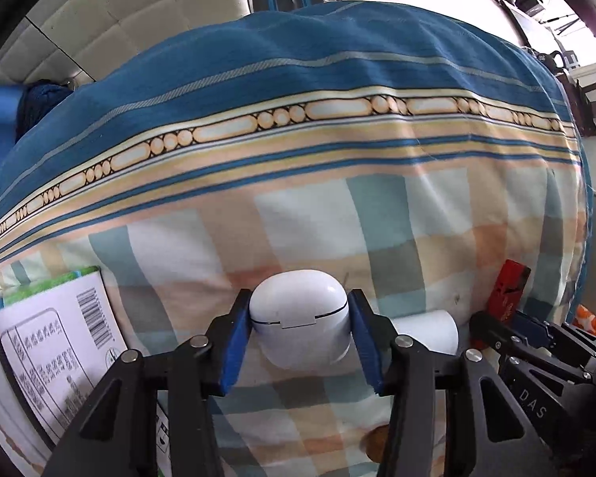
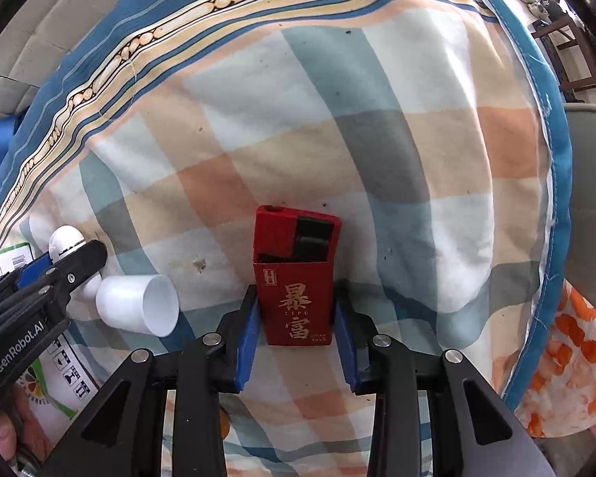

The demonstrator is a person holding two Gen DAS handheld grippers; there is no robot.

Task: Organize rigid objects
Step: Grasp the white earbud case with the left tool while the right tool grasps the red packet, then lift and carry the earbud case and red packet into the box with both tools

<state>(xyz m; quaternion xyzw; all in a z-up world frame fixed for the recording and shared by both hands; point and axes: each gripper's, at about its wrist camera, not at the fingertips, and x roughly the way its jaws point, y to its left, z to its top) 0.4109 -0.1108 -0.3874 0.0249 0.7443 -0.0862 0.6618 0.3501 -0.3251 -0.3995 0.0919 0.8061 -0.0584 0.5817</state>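
Note:
My left gripper (image 1: 300,310) is shut on a white earbud case (image 1: 300,318), its blue pads pressing both sides, just above the checked bedsheet (image 1: 337,214). My right gripper (image 2: 296,310) has its blue pads against both sides of a red box with gold characters (image 2: 296,278), its lid flipped open; the box appears held. A white paper cup (image 2: 139,304) lies on its side between the two grippers, also in the left wrist view (image 1: 429,332). The left gripper (image 2: 59,266) and the case (image 2: 63,240) show at the left of the right wrist view.
A white carton with a barcode and green print (image 1: 59,342) lies at the left, also in the right wrist view (image 2: 59,381). The red box (image 1: 508,290) and right gripper (image 1: 536,342) sit at the right. An orange-patterned cloth (image 2: 568,365) lies past the sheet's right edge.

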